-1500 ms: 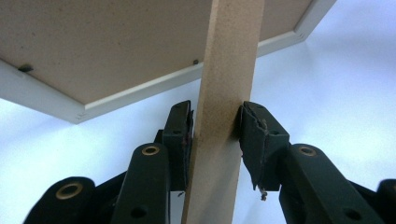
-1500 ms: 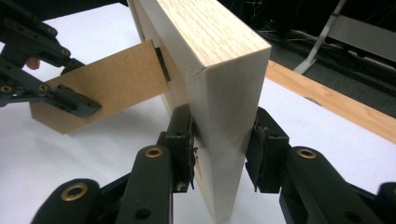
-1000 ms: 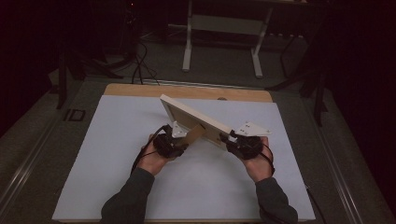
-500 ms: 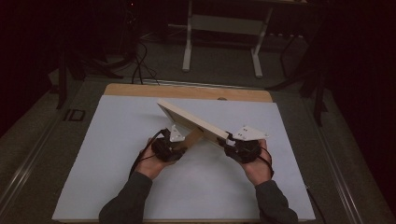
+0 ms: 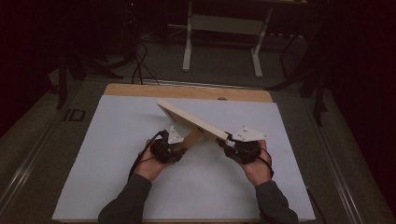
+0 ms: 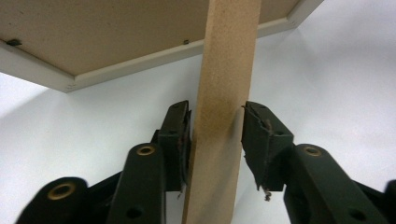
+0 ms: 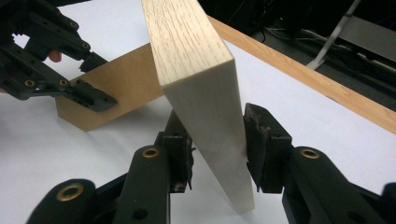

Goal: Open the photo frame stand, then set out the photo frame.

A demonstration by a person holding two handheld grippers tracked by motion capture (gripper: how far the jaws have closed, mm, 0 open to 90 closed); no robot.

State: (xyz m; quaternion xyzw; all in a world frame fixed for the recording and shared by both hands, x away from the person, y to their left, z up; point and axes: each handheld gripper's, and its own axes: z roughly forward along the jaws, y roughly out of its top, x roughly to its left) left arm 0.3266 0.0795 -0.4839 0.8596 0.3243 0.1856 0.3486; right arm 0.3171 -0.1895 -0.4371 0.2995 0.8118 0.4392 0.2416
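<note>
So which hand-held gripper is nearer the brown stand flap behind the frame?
Left. The left hand-held gripper straddles the flap; the right hand-held gripper straddles the frame edge, farther off.

Tilted frame on table, strut beneath.

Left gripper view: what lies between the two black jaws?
The brown support strut of the frame, seen in the left gripper view; the jaws of the left gripper have just been opening.
</note>
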